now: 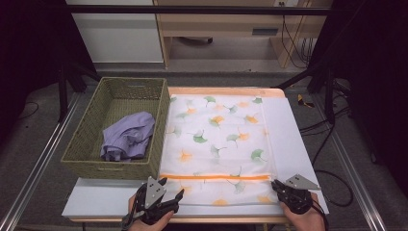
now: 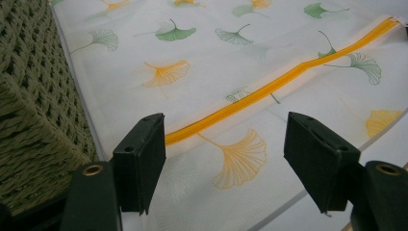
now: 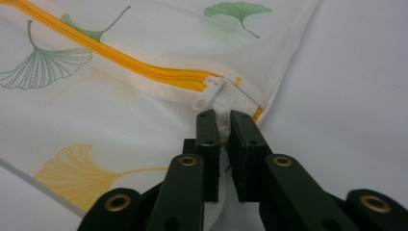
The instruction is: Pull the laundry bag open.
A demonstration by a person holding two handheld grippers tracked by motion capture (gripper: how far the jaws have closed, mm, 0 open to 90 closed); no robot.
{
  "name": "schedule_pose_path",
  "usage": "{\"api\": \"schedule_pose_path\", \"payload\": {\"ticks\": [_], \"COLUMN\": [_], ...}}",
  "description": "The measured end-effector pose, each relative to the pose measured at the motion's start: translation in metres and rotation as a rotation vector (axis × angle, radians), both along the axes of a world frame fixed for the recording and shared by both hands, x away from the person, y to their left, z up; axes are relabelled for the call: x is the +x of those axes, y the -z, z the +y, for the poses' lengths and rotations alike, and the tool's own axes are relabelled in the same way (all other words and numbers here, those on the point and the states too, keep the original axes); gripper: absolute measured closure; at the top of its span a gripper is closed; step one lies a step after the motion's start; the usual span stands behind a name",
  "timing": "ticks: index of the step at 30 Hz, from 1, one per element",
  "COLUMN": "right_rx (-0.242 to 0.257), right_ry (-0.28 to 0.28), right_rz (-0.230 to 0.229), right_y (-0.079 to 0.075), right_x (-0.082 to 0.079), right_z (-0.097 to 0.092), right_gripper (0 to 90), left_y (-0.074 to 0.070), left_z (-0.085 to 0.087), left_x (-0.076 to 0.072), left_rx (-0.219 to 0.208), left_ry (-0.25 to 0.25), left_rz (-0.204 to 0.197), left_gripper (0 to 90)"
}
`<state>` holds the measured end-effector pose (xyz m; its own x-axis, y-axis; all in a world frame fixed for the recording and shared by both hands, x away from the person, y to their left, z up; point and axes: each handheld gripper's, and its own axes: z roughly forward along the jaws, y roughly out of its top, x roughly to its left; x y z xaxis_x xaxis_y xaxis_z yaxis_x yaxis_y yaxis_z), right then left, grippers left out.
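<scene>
1. A white mesh laundry bag [image 1: 219, 144], printed with green and orange ginkgo leaves, is being kept spread flat on the table [image 1: 298, 149], just right of a woven green basket [image 1: 86, 134].
2. A crumpled lilac garment [image 1: 127, 137] is being held inside the basket.
3. The bag's orange zipper [image 1: 216, 177] is being shown running across the bag near its front edge, between the two grippers.
4. The right gripper [image 3: 220, 126] is being kept clenched on a fold of the bag's fabric at the zipper's end; white mesh is being pinched between the narrow jaws, just below the white zipper pull [image 3: 208, 95].
5. The left gripper [image 2: 223, 144] is being held released, its jaws standing wide apart above the bag's front left part, with nothing being grasped; the zipper is being seen between and beyond them.
6. The basket's wall is being seen close beside the left gripper in the left gripper view.
</scene>
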<state>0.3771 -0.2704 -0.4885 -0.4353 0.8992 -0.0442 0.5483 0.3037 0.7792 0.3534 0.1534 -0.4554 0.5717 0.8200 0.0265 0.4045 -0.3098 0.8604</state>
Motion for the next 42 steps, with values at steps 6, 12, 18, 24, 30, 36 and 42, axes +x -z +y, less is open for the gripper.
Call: {"api": "schedule_pose_path", "payload": {"ticks": [6, 12, 18, 24, 30, 36, 42], "right_rx": [0.003, 0.017, 0.011, 0.004, 0.000, 0.004, 0.034], "right_ry": [-0.013, -0.009, -0.007, 0.009, 0.028, 0.030, 0.022], "right_rz": [0.004, -0.003, -0.015, -0.016, -0.018, -0.010, 0.004], "right_y": [-0.001, -0.001, 0.000, 0.000, -0.001, 0.001, 0.003], "right_x": [0.002, 0.003, 0.003, 0.008, 0.012, 0.018, 0.024], "right_z": [-0.001, -0.002, -0.002, -0.001, -0.003, -0.008, -0.007], "right_gripper": [89.9, 90.0, 86.2, 67.9, 57.6, 53.4, 53.7], "left_y": [0.000, 0.000, 0.000, 0.000, 0.000, 0.001, 0.001], "left_z": [0.000, 0.000, 0.002, 0.002, 0.001, 0.001, 0.001], "left_x": [0.000, 0.000, 0.000, 0.000, 0.001, 0.001, 0.001], "left_rx": [-0.002, -0.001, -0.004, 0.000, 0.004, 0.004, 0.004], "left_ry": [-0.002, -0.002, -0.006, -0.006, -0.003, -0.002, 0.000], "left_rz": [0.000, 0.000, -0.001, -0.002, 0.002, 0.004, 0.007], "left_gripper": [30.9, 31.1, 31.1, 31.1, 31.1, 31.1, 31.3]}}
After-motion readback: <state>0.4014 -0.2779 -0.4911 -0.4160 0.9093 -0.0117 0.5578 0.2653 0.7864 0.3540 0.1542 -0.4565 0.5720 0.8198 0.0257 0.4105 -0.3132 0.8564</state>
